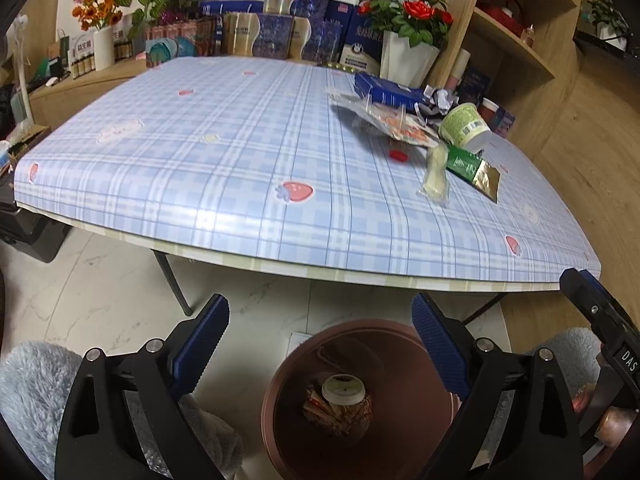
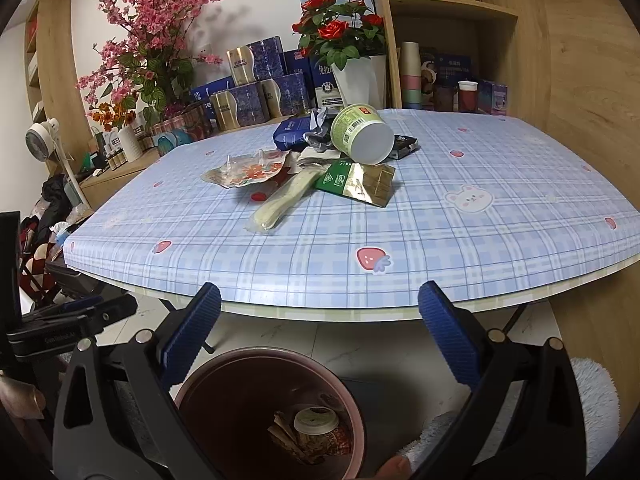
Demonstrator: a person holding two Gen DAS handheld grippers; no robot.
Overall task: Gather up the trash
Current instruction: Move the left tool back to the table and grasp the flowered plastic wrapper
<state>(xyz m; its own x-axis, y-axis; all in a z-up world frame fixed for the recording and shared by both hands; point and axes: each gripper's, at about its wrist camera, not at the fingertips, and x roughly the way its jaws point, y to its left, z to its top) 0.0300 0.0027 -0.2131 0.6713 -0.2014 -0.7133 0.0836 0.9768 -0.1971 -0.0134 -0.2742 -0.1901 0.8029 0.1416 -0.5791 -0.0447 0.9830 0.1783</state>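
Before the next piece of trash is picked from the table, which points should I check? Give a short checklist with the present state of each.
1. Left gripper empty, fingers apart: ok.
2. Right gripper empty, fingers apart: ok.
3. Bin below the table edge, mouth uncovered, with room above the trash inside: ok.
4. Trash left on the table: green cup on its side, green-gold packet, pale long wrapper: ok, all in view.
5. Nearest piece lies free: cannot tell; the wrapper's far end goes under the pile.

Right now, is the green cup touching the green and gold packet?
Cannot tell. In the right wrist view the green cup overlaps the green and gold packet, showing neither contact nor gap.
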